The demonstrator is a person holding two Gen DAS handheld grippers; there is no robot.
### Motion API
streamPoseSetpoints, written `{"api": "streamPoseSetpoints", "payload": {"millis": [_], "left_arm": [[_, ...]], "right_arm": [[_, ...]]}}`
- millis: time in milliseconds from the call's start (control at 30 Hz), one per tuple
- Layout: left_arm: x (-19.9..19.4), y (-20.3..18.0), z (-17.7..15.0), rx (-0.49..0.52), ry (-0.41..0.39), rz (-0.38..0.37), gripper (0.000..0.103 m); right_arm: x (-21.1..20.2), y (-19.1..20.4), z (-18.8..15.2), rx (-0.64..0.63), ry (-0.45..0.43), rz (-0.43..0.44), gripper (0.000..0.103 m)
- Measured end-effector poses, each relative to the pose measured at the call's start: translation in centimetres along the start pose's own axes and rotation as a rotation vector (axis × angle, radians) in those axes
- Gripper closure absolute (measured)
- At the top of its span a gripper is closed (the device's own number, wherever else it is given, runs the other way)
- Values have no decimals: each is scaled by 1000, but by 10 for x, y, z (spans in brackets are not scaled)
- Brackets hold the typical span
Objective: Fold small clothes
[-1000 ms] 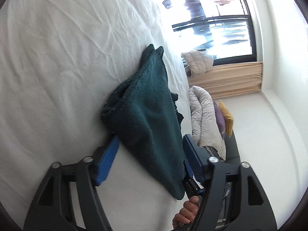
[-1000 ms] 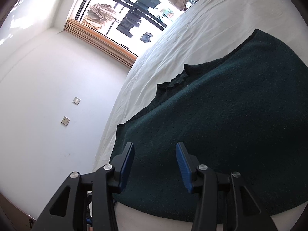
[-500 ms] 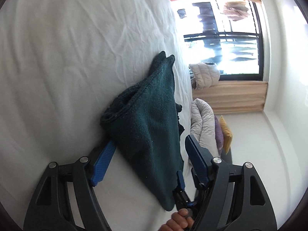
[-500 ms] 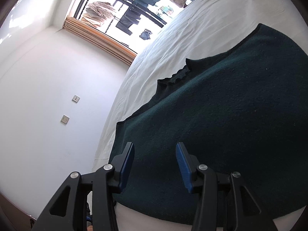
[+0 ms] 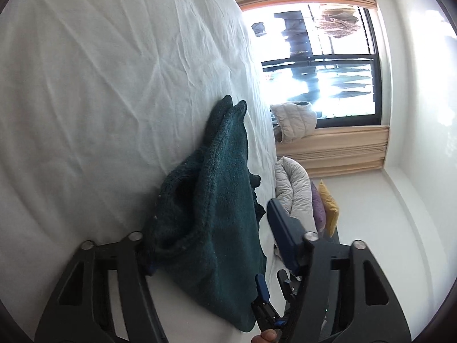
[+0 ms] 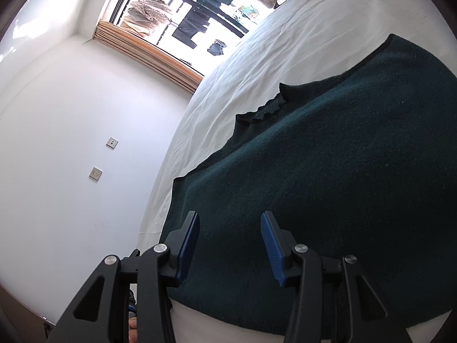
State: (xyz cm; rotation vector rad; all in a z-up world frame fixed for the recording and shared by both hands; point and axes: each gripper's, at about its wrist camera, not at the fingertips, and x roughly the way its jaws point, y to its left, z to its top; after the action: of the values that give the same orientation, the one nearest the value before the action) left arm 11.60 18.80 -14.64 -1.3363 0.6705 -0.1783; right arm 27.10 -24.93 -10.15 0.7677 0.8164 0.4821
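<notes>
A dark green knit sweater [image 6: 328,171] lies spread on the white bed [image 6: 300,28], collar toward the window. In the left wrist view its near part stands up as a bunched fold [image 5: 211,214] between the fingers of my left gripper [image 5: 214,228]. The jaws are closing: the left pad is hidden behind the cloth, and the right pad [image 5: 282,234] still shows a narrow gap to it. My right gripper [image 6: 228,217] stands open just over the sweater's near edge, nothing pinched. It also shows by the sweater's lower corner [image 5: 265,305].
The wrinkled white sheet [image 5: 100,100] runs far beyond the sweater. Pale quilted bedding [image 5: 294,188] and purple and yellow cushions [image 5: 325,208] lie past the bed's end. A window with a railing [image 5: 328,63] and a white wall with two switch plates [image 6: 95,173] border the room.
My left gripper has pushed forward around the raised fold and its jaws have narrowed; the left pad is now covered by cloth. The right gripper and the spread sweater have stayed put.
</notes>
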Motion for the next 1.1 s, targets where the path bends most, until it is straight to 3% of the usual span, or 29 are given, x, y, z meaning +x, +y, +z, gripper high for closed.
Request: {"api": "streamPoseSetpoints", "payload": {"millis": [33,100,200,400,467,700,800,900,933,1000,1067,1100], "left_arm": [[3,-2,1,11,24,7,71],[6,-6,-1,40,44,24,73],[12,-17,-7,117,66,62,86],[21,-34,-7,195,69,82,95],[19,-35,-7,220,68,84,96],[20,-90,-18,404,51,63,97],[30,-134,-36,552,55,44,97],[53,-183,-73,741,120,25,97],[59,-198,-90,814,136,20,97],[74,-220,-127,962,174,13,97],[87,-228,-159,1053,211,7,97],[93,-228,-174,1085,229,6,97]], "right_arm": [[3,2,3,-12,6,-6,54],[13,6,10,-35,28,-23,56],[29,5,21,-36,76,-59,64],[65,-6,31,-41,205,-179,88],[71,-14,32,-24,220,-216,103],[69,-38,27,40,194,-144,103],[69,-42,26,35,192,-127,103],[60,-44,32,33,215,-75,103],[52,-48,37,58,217,-26,100],[31,-56,48,104,172,77,79],[4,-68,61,150,100,180,45],[-8,-75,67,170,74,227,39]]}}
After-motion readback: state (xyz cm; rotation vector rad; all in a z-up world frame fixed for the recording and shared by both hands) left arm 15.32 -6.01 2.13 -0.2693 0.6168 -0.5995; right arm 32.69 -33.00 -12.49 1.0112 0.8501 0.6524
